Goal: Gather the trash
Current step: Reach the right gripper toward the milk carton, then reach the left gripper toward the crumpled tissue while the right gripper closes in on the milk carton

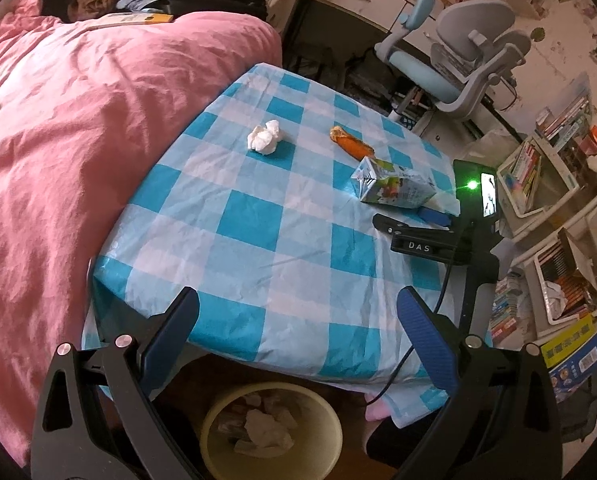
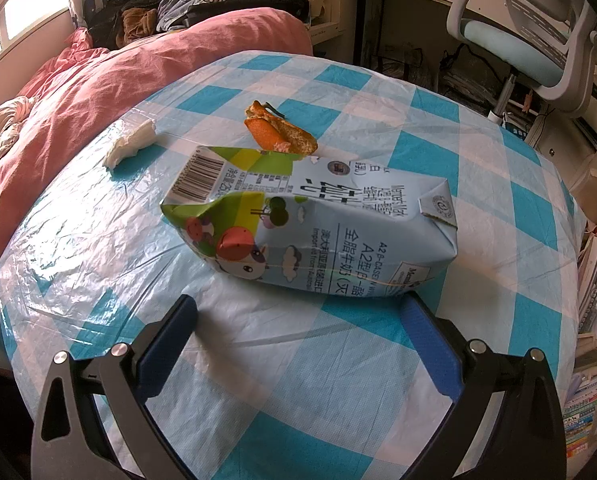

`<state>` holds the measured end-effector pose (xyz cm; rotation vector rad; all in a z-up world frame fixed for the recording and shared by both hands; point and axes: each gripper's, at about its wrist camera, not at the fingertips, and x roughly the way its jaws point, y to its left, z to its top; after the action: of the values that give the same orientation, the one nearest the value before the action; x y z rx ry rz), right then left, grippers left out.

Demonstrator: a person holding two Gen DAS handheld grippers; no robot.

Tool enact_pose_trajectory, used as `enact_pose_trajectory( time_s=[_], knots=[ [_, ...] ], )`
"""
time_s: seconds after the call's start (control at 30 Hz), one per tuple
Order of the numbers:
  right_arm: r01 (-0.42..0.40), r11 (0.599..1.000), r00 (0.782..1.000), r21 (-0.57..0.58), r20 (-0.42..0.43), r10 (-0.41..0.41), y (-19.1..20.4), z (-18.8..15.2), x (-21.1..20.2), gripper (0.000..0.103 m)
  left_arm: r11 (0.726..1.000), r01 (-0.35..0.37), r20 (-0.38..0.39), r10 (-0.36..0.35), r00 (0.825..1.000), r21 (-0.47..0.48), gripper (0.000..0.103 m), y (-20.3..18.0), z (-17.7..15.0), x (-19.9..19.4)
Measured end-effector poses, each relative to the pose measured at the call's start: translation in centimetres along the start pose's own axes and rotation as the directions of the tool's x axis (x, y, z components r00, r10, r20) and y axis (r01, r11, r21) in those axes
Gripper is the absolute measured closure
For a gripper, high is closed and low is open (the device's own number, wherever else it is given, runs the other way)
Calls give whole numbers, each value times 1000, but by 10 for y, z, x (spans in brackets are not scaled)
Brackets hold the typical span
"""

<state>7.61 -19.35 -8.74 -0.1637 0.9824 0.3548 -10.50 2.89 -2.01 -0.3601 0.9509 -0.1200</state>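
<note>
A crushed milk carton (image 2: 306, 224) lies on its side on the blue-checked table (image 2: 338, 380); it also shows in the left wrist view (image 1: 394, 186). Behind it lies orange peel (image 2: 278, 128), also in the left wrist view (image 1: 350, 142), and a crumpled white tissue (image 2: 132, 142), also in the left wrist view (image 1: 265, 137). My right gripper (image 2: 298, 312) is open and empty, just in front of the carton; it shows in the left wrist view (image 1: 412, 222). My left gripper (image 1: 298, 312) is open and empty above the table's near edge, over a yellow bin (image 1: 272, 428) holding tissues.
A bed with a pink duvet (image 1: 78, 140) borders the table on the left, clothes piled at its far end. A blue-grey desk chair (image 1: 466, 60) and a desk stand behind the table. Shelves and crates of books (image 1: 558, 208) fill the right side.
</note>
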Motion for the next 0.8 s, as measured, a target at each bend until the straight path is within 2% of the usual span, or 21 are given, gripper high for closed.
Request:
enact_pose_trajectory(
  time_s=[0.27,0.5,0.8],
  knots=[
    [0,1000,1000,0,0,0,-1,1,1,6,1000,-17,21,17,1000,1,8,1,0,-4],
    [0,1000,1000,-1,-1,0,0,0,0,6,997,-68,43,67,997,21,7,0,3,-3],
    [0,1000,1000,-1,-1,0,0,0,0,6,994,-107,36,108,994,-24,7,12,11,5]
  ],
)
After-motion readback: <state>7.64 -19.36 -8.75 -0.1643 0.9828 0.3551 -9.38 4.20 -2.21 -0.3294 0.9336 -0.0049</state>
